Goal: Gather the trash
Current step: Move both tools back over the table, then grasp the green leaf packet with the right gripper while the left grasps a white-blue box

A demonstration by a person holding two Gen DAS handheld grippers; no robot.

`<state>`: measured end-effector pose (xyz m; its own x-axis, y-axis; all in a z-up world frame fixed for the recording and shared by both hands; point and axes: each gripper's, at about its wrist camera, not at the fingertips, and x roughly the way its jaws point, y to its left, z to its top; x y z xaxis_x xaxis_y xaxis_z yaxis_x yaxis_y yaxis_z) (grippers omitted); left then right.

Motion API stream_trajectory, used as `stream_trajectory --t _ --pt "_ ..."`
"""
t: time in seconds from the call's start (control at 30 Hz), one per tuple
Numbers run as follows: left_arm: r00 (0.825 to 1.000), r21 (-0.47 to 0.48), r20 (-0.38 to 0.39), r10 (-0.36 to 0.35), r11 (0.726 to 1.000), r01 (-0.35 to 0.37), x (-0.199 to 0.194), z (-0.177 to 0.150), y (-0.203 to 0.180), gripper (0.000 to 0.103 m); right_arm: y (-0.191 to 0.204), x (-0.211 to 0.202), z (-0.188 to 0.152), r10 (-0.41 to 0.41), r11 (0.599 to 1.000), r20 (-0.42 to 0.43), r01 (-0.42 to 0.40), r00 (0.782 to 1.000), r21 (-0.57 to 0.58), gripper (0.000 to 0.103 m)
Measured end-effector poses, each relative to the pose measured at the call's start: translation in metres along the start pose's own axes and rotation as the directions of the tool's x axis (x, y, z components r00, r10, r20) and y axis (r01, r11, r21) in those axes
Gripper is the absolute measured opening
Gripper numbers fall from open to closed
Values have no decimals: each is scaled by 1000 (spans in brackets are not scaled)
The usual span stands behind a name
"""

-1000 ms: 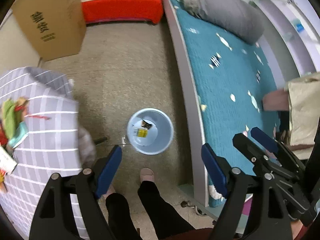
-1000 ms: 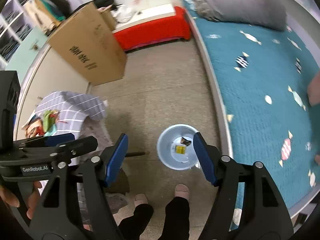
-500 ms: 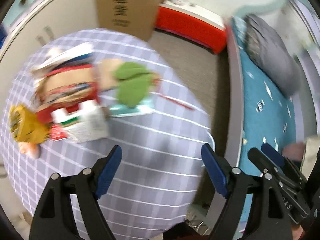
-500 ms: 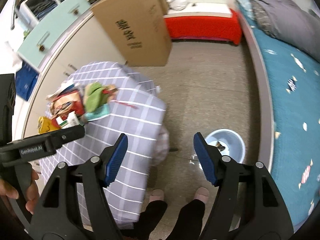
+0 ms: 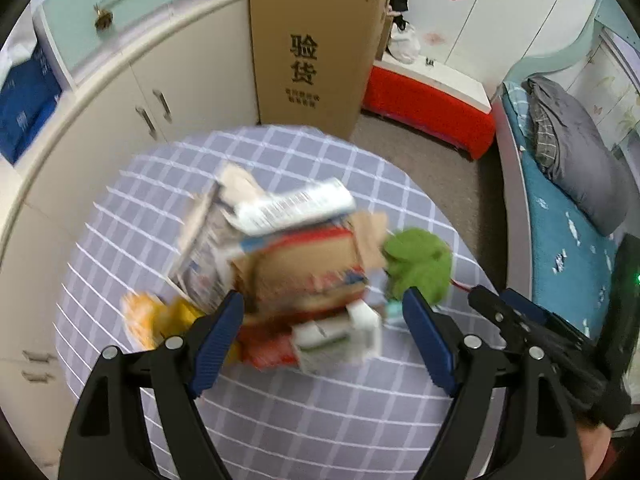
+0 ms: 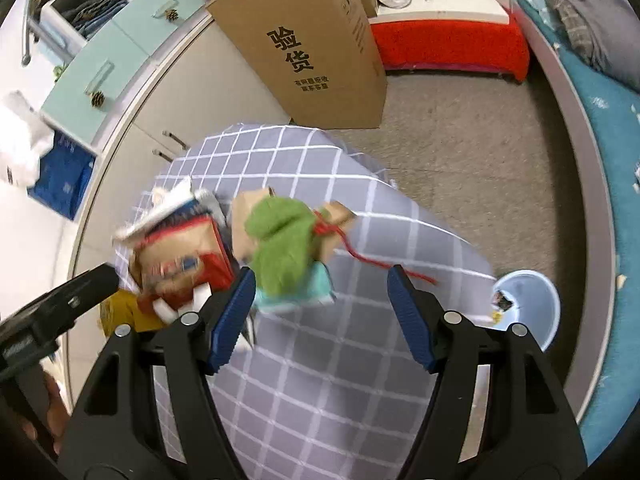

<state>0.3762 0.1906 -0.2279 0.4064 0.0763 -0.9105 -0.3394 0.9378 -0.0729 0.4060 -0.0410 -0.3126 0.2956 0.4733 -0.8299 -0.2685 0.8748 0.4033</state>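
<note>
From the left wrist, the left claw (image 5: 322,322) hangs spread wide and empty above the trash pile (image 5: 288,256) heaped mid-way on the checked surface (image 5: 280,408): a torn brown carton (image 5: 304,268), a white barcoded pack (image 5: 296,204) on top, a small white carton (image 5: 340,336) nearest the fingertips, something yellow (image 5: 152,316) at the left and a green cloth lump (image 5: 420,268) at the right. The picture is smeared, so what touches what inside the heap cannot be told. A good pick here, I judge, means choosing one piece rather than straddling the lot; the small white carton lies loose at the near edge and looks the easiest to pinch without toppling the stack. The right claw (image 5: 492,300) shows at the lower right of this view, over the surface's edge toward the bed (image 5: 568,240). From the right wrist, the right claw (image 6: 322,296) is also spread with nothing between its pads, hovering just in front of the green cloth lump (image 6: 280,248), whose red string (image 6: 372,260) trails toward the right edge; that trailing string could snag or drag neighbours, so lift straight up. The pale blue bin (image 6: 532,300) stands on the floor (image 6: 460,152) just off the surface's right side, with some scraps already inside. The floor between surface and bed is open, a short clear carry; behind the heap a tall cardboard box (image 6: 312,48) and cabinets (image 6: 192,92) close off the far side.
</note>
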Motion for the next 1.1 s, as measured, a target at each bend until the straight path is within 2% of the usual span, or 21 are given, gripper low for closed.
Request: stream_trajectory --t 0.2,0.23,0.27,0.37,0.53,0.63,0.7,0.77,0.87,0.9,0.97,1.0,1.07,1.1 --pt "1000 42 -9 25 999 -25 8 20 26 80 7 42 17 41 996 -30 -38 999 79 68" --pt "999 57 -13 30 998 -29 10 24 28 80 6 48 19 53 994 -43 -49 998 95 64" --pt "999 70 -15 31 997 -30 13 26 29 80 6 52 19 61 994 -57 -55 997 99 47" --pt "999 132 -31 25 991 -20 23 39 25 80 5 58 18 88 991 -89 -78 992 111 21" --pt "998 255 -61 3 967 13 42 55 9 80 15 35 20 83 995 -34 -81 996 52 17" --pt "992 292 -126 -13 955 50 63 59 3 79 18 24 23 92 995 -5 -92 996 45 17" --pt "987 305 -161 -18 950 67 72 60 3 63 19 20 26 94 995 8 -94 996 36 17" --pt "985 298 -175 -1 953 54 79 62 6 56 21 15 28 98 995 19 -98 995 28 17" --pt "981 268 -194 -16 961 69 83 64 12 46 21 13 29 108 994 21 -109 994 32 17" --pt "982 272 -190 -20 960 72 82 64 12 37 21 13 29 109 993 22 -110 994 31 17" --pt "987 296 -160 20 955 29 75 63 10 8 21 9 28 115 993 26 -116 993 28 17" --pt "988 296 -152 22 955 24 72 63 10 0 23 8 29 120 992 27 -121 992 28 17" --pt "986 263 -163 -41 961 83 64 64 13 0 24 5 28 128 991 26 -129 991 23 17" --pt "987 261 -157 -40 962 80 61 63 14 0 26 4 28 130 991 27 -131 991 22 17"
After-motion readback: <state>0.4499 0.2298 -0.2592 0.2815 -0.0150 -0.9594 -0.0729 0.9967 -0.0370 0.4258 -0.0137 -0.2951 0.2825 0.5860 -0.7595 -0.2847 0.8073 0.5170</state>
